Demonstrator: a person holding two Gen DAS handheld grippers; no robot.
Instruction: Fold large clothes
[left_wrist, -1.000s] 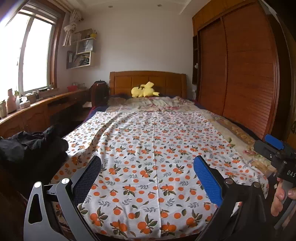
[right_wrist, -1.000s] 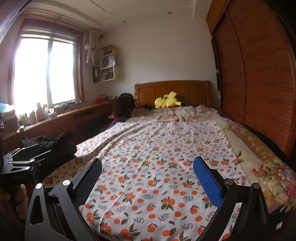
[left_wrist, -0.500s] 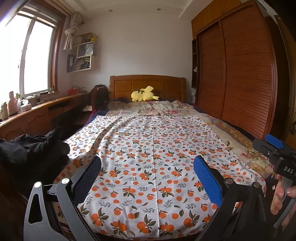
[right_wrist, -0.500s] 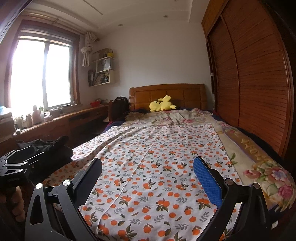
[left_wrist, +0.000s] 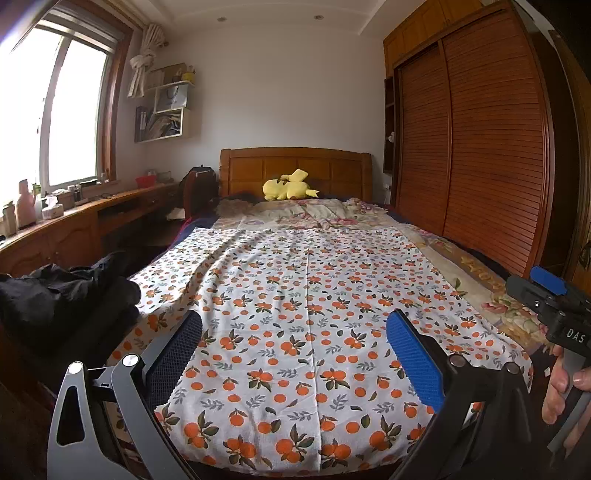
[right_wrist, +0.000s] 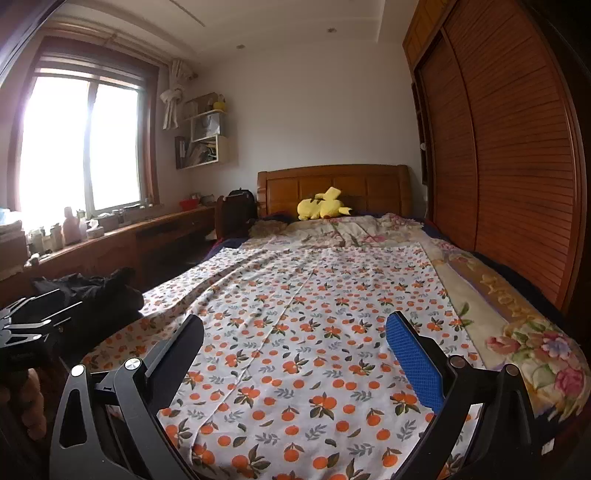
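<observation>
A white cloth (left_wrist: 306, 325) printed with oranges is spread flat over the bed (left_wrist: 476, 269), its near edge hanging at the foot, a straight crease running down its middle. In the right wrist view the same cloth (right_wrist: 295, 332) is seen covering most of the mattress, with a floral quilt (right_wrist: 524, 332) left bare along the right side.

The left gripper (left_wrist: 293, 350) is held above the near end of the cloth with its fingers (left_wrist: 413, 365) spread wide; nothing is held between them and the fabric is not touched. The right gripper (right_wrist: 293, 350) is held likewise, fingers (right_wrist: 413, 362) wide apart, empty, clear of the cloth. In the left wrist view the right gripper's body is seen at the right edge, gripped by a hand (left_wrist: 561, 391).

A dark garment (left_wrist: 62, 295) is heaped just left of the bed's near corner. A yellow plush (left_wrist: 288, 186) lies by the headboard (left_wrist: 295, 166). A wardrobe (left_wrist: 480, 147) stands to the right, a window (right_wrist: 77, 144) to the left.
</observation>
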